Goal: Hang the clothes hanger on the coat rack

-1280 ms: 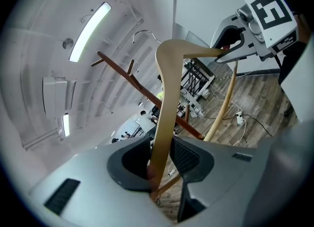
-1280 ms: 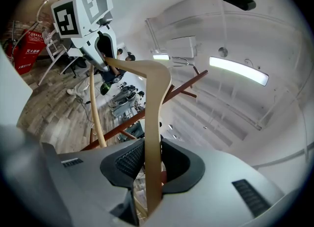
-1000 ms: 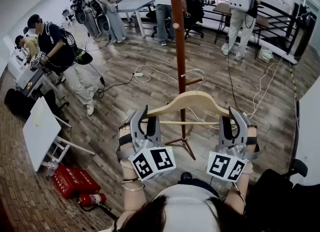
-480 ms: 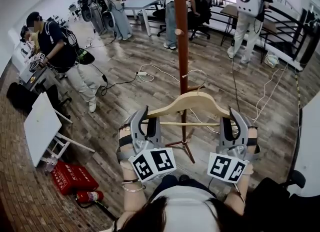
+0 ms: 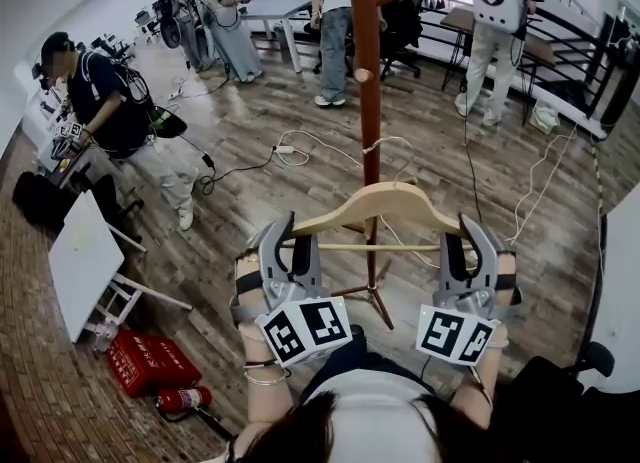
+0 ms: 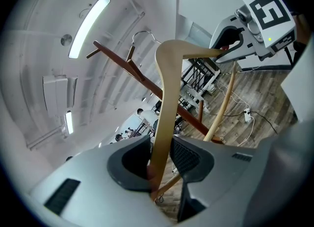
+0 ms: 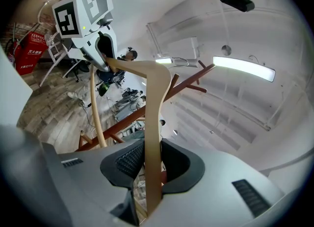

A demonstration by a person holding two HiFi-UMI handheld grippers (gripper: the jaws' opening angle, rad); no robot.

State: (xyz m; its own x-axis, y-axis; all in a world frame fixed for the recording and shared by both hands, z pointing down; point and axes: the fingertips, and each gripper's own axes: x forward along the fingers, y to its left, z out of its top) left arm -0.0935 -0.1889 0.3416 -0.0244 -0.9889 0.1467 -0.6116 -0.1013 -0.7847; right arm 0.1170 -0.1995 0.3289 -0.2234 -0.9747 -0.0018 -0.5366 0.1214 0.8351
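A pale wooden clothes hanger [image 5: 385, 203] with a lower bar is held level between both grippers, just in front of the brown coat rack pole [image 5: 366, 71]. My left gripper [image 5: 290, 249] is shut on the hanger's left arm and my right gripper [image 5: 468, 249] on its right arm. The hanger's wire hook [image 5: 402, 165] stands beside the pole, near a short peg. In the left gripper view the hanger [image 6: 169, 88] is pinched between the pads [image 6: 185, 158], with the rack [image 6: 147, 81] behind. The right gripper view shows the same grip on the hanger [image 7: 156, 103].
Several people stand around desks at the back and left. Cables [image 5: 300, 151] trail over the wooden floor near the rack's feet [image 5: 375, 296]. A white board [image 5: 80, 261], a red box [image 5: 145, 361] and a fire extinguisher [image 5: 185, 398] lie at the lower left. A dark railing [image 5: 590, 51] runs at the right.
Both grippers have carried the hanger a little forward toward the rack pole, which now stands closer to the hook. The grips have not changed.
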